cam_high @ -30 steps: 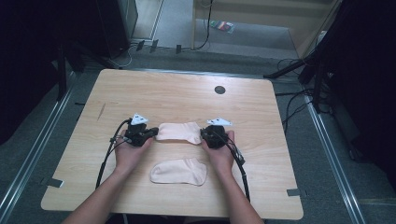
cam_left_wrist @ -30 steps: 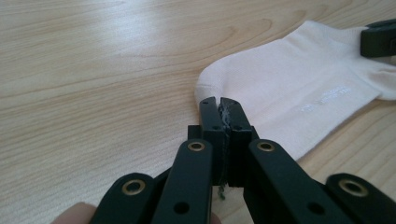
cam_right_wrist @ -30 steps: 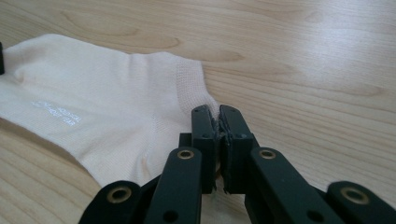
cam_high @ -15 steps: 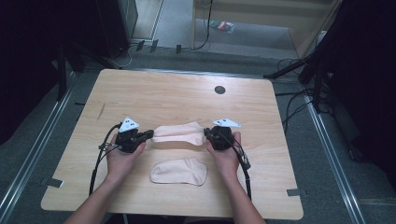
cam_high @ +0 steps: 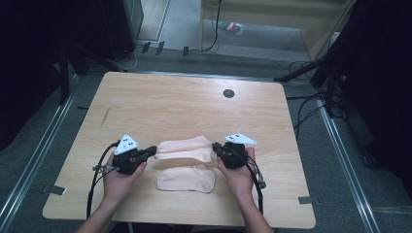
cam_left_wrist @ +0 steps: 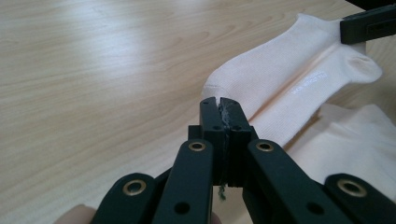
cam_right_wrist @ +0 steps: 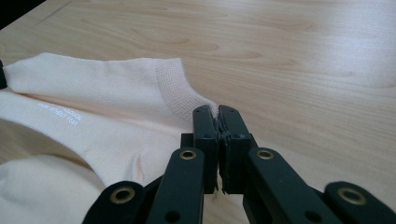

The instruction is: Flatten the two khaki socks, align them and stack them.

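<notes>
A cream ankle sock (cam_high: 184, 148) is stretched between my two grippers, just above the wooden table (cam_high: 194, 104). My left gripper (cam_high: 151, 149) is shut on its toe end, and in the left gripper view the jaws (cam_left_wrist: 219, 105) pinch the fabric of the sock (cam_left_wrist: 289, 70). My right gripper (cam_high: 215, 147) is shut on the cuff end, and the right gripper view shows the ribbed cuff of the sock (cam_right_wrist: 93, 93) beside the closed jaws (cam_right_wrist: 215, 112). A second cream sock (cam_high: 187, 178) lies flat on the table, nearer the person, between the two hands.
A small dark round hole (cam_high: 228, 93) sits toward the table's far side. Black cables trail from both grippers over the near edge. Dark stands and cables are on the floor at the right. The far half of the table is bare wood.
Both hands have come toward the person and drawn apart, the left one leftward. The held sock is pulled out longer and now hangs close above the second sock.
</notes>
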Motion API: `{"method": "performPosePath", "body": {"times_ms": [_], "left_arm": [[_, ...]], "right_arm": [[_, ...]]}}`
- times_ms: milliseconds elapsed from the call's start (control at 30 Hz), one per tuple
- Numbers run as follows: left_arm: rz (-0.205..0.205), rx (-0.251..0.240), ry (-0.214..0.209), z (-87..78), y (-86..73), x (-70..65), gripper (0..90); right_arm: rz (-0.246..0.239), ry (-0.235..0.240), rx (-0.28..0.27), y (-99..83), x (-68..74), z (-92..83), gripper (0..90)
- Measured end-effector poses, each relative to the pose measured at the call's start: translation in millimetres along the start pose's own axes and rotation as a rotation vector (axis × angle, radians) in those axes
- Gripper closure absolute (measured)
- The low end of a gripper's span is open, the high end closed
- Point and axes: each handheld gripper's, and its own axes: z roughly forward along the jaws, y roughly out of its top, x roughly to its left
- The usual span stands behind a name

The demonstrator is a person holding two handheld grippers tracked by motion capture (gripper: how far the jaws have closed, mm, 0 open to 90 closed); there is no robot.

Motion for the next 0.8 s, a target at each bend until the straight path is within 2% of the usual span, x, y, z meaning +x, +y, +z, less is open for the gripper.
{"method": "performPosePath", "body": {"times_ms": [167, 367, 433, 600, 633, 800], "left_arm": [[-0.002, 0.000, -0.009, -10.5, -7.1, -8.2, 90.0], [0.045, 0.029, -0.003, -19.5, -15.7, -19.9, 90.0], [0.041, 0.035, -0.008, -22.5, -19.7, -22.2, 90.0], [0.042, 0.058, -0.017, -27.5, -27.4, -27.0, 90.0], [0.059, 0.066, -0.019, -29.0, -30.5, -30.6, 90.0], [0.079, 0.090, -0.024, -25.9, -35.5, -36.0, 90.0]], "right_arm": [[-0.003, 0.015, 0.008, -10.8, 5.1, -11.3, 87.4], [0.001, 0.036, 0.022, -23.2, 10.4, -25.5, 87.4], [-0.003, 0.044, 0.032, -30.3, 12.7, -31.1, 87.4], [0.002, 0.053, 0.049, -40.3, 16.8, -35.6, 87.4], [-0.003, 0.052, 0.061, -44.8, 18.7, -37.3, 87.4], [-0.001, 0.049, 0.071, -50.5, 17.6, -37.5, 87.4]]}}
